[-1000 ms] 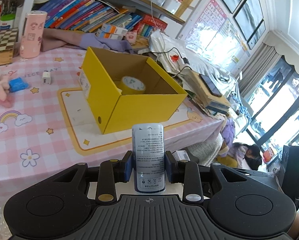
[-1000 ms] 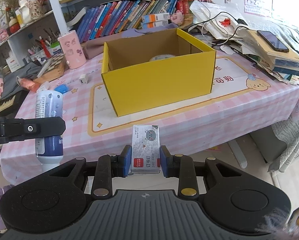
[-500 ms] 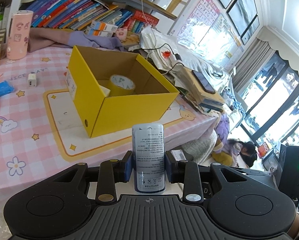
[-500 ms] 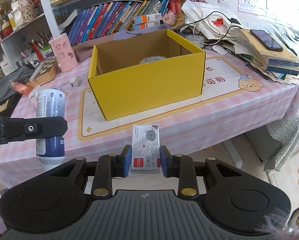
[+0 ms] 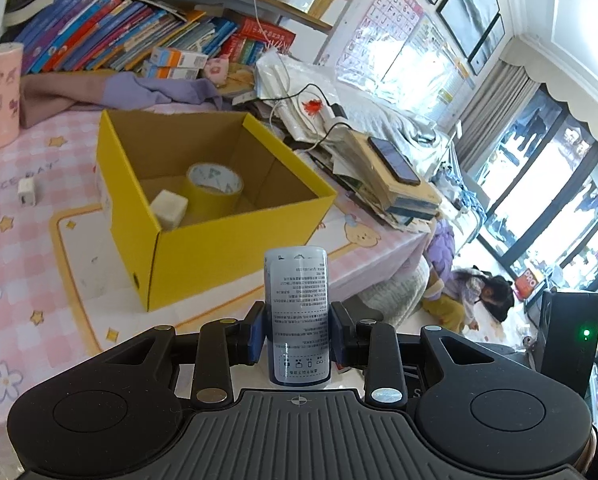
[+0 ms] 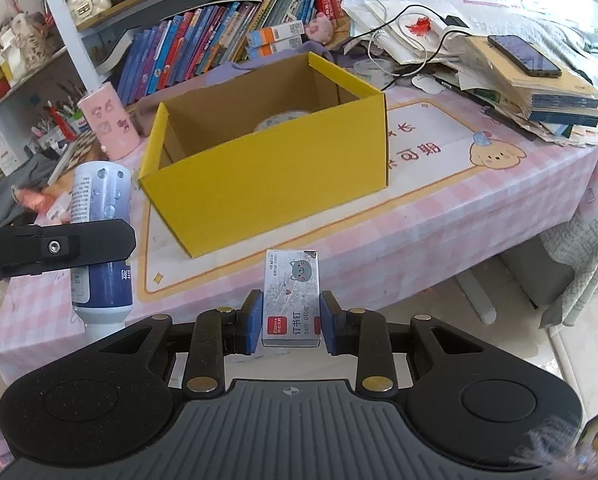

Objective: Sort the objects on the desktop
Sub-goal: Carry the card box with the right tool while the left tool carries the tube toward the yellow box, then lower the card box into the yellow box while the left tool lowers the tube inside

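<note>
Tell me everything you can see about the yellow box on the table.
The yellow cardboard box is an open-topped rectangular carton, bright yellow outside and plain brown inside, with no lid in view. It stands upright on the pink checked tablecloth, over a white mat with an orange border. Inside lie a roll of yellow tape, flat on the floor, and a small pale cube beside it. A white label shows on one end wall. Neither claw touches it.

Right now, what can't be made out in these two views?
- Yellow box contents: right wrist view, near wall hides all but the tape roll top.
- Bottle cap: left wrist view, claw body covers it.
- Staple box small print: right wrist view, too small.
</note>
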`<action>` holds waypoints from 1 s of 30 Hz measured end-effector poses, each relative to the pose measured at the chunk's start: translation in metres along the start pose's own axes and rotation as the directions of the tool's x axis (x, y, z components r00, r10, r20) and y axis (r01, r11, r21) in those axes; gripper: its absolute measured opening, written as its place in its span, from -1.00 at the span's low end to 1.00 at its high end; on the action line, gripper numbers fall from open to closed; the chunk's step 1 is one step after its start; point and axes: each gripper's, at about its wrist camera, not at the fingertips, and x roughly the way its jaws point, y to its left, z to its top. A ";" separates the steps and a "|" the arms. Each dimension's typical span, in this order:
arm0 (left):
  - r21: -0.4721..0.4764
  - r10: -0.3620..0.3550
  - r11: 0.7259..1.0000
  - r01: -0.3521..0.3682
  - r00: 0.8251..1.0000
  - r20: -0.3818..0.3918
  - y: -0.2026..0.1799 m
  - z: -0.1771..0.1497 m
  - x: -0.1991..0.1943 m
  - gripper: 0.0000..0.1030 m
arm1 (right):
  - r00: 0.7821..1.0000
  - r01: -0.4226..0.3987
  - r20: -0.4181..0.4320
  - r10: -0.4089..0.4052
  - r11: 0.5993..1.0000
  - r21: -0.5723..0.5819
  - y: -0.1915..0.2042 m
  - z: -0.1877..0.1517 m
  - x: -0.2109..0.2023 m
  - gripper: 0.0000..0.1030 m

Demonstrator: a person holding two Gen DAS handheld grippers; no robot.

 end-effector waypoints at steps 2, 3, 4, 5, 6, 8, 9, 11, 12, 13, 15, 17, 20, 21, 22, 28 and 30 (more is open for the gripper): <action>0.006 0.005 1.000 -0.005 1.000 0.009 -0.003 0.005 0.003 -0.39 | 1.000 -0.006 0.010 0.007 1.000 -0.003 -0.005 0.008 0.002 -0.47; 0.010 0.009 1.000 -0.009 1.000 0.016 -0.005 0.008 0.005 -0.39 | 1.000 -0.011 0.016 0.011 1.000 -0.004 -0.008 0.014 0.004 -0.47; 0.011 0.014 1.000 -0.014 1.000 0.023 -0.006 0.011 0.007 -0.39 | 1.000 -0.016 0.022 0.016 1.000 -0.005 -0.011 0.019 0.005 -0.47; 0.011 0.019 1.000 -0.019 0.999 0.033 -0.007 0.015 0.008 -0.39 | 0.999 -0.021 0.028 0.021 1.000 -0.007 -0.014 0.025 0.007 -0.47; 0.008 0.024 1.000 -0.025 0.999 0.045 -0.008 0.019 0.010 -0.39 | 0.999 -0.027 0.034 0.028 1.000 -0.012 -0.016 0.031 0.008 -0.47; -0.003 0.036 0.999 -0.036 0.996 0.077 -0.009 0.028 0.013 -0.39 | 0.998 -0.042 0.048 0.043 0.999 -0.029 -0.020 0.044 0.011 -0.47; -0.011 0.041 0.999 -0.041 0.995 0.094 -0.010 0.033 0.014 -0.39 | 0.997 -0.050 0.056 0.052 0.998 -0.042 -0.022 0.052 0.012 -0.47; -0.025 0.056 0.998 -0.053 0.990 0.129 -0.011 0.043 0.017 -0.39 | 0.995 -0.064 0.076 0.070 0.995 -0.073 -0.024 0.067 0.014 -0.47; -0.033 0.066 0.998 -0.061 0.987 0.148 -0.012 0.049 0.018 -0.39 | 0.993 -0.074 0.087 0.082 0.993 -0.090 -0.026 0.076 0.015 -0.47; -0.041 0.076 0.997 -0.070 0.983 0.167 -0.012 0.054 0.020 -0.39 | 0.991 -0.083 0.097 0.093 0.991 -0.107 -0.027 0.084 0.015 -0.47; -0.057 0.099 0.994 -0.089 0.975 0.198 -0.013 0.064 0.021 -0.39 | 0.987 -0.099 0.115 0.116 0.985 -0.144 -0.028 0.100 0.017 -0.47; -0.068 0.124 0.991 -0.111 0.968 0.220 -0.012 0.072 0.022 -0.39 | 0.981 -0.115 0.133 0.140 0.977 -0.178 -0.030 0.116 0.020 -0.47; -0.079 0.170 0.985 -0.155 0.954 0.246 -0.010 0.082 0.025 -0.39 | 0.972 -0.142 0.153 0.177 0.966 -0.216 -0.032 0.136 0.026 -0.47; -0.082 0.184 0.982 -0.168 0.950 0.253 -0.010 0.085 0.025 -0.39 | 0.969 -0.150 0.158 0.189 0.962 -0.229 -0.032 0.142 0.029 -0.47; -0.084 0.199 0.980 -0.183 0.945 0.261 -0.009 0.087 0.026 -0.39 | 0.967 -0.157 0.160 0.199 0.958 -0.240 -0.032 0.148 0.032 -0.47; -0.135 0.281 0.958 -0.251 0.915 0.290 -0.003 0.095 0.040 -0.38 | 0.960 -0.201 0.127 0.250 0.929 -0.312 -0.031 0.170 0.056 -0.47; -0.143 0.306 0.951 -0.276 0.907 0.289 0.000 0.096 0.047 -0.38 | 0.959 -0.208 0.110 0.261 0.914 -0.349 -0.029 0.174 0.065 -0.47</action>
